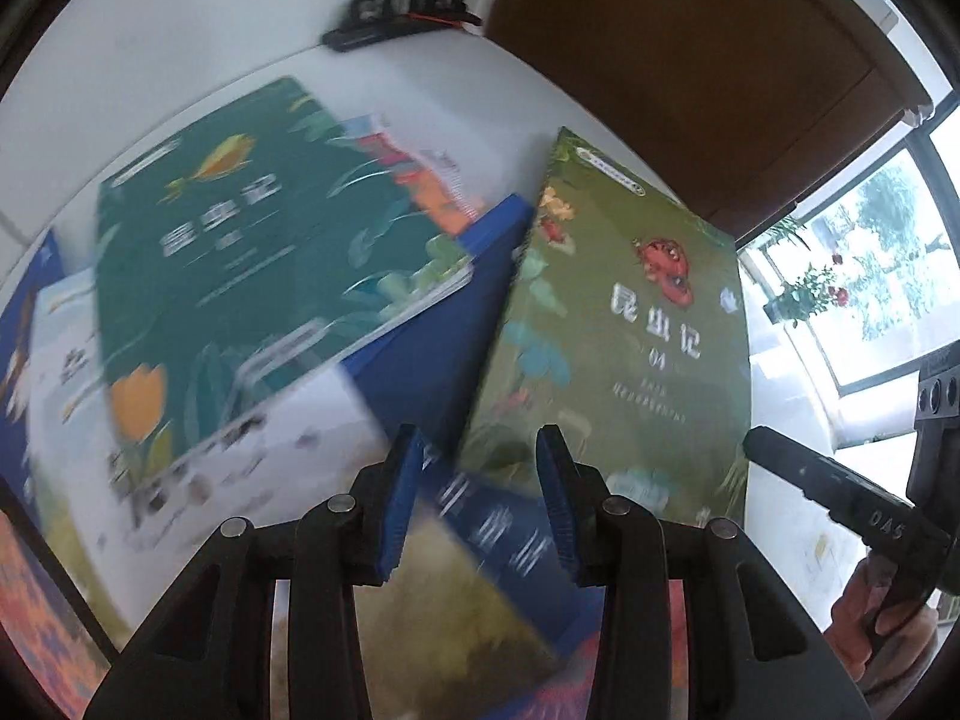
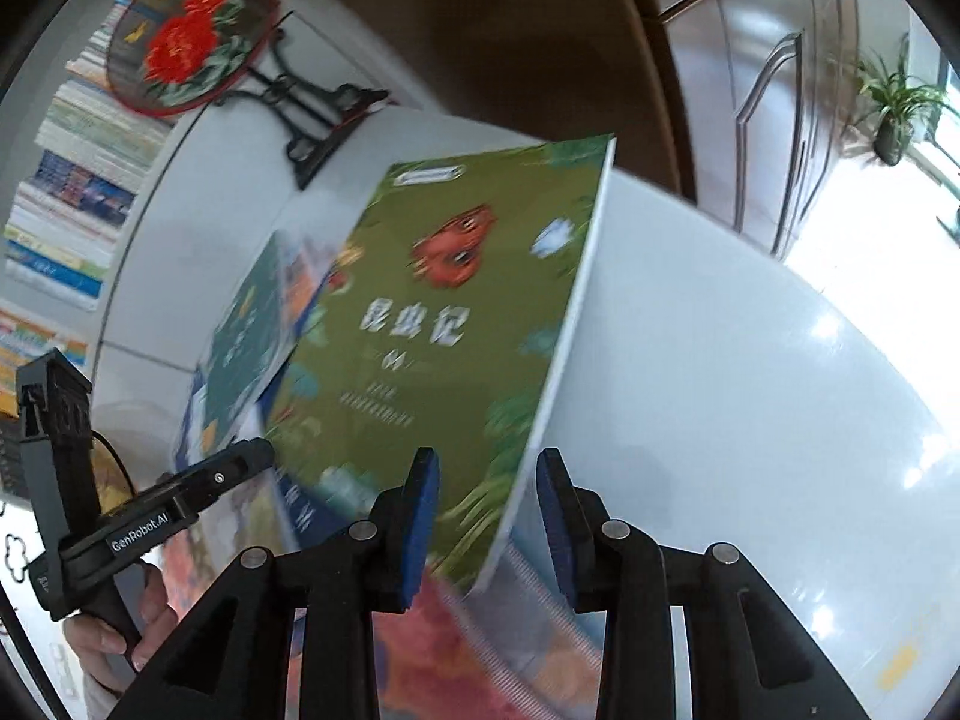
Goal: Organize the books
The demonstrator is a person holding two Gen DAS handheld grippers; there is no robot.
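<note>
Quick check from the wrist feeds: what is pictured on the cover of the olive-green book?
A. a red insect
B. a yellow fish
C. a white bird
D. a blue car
A: the olive-green book shows a red insect above its title, and the left wrist view shows the same cover.

White table (image 2: 720, 360), scattered overlapping books (image 1: 270, 228), black-footed fan stand (image 2: 312, 120) at far edge
</note>
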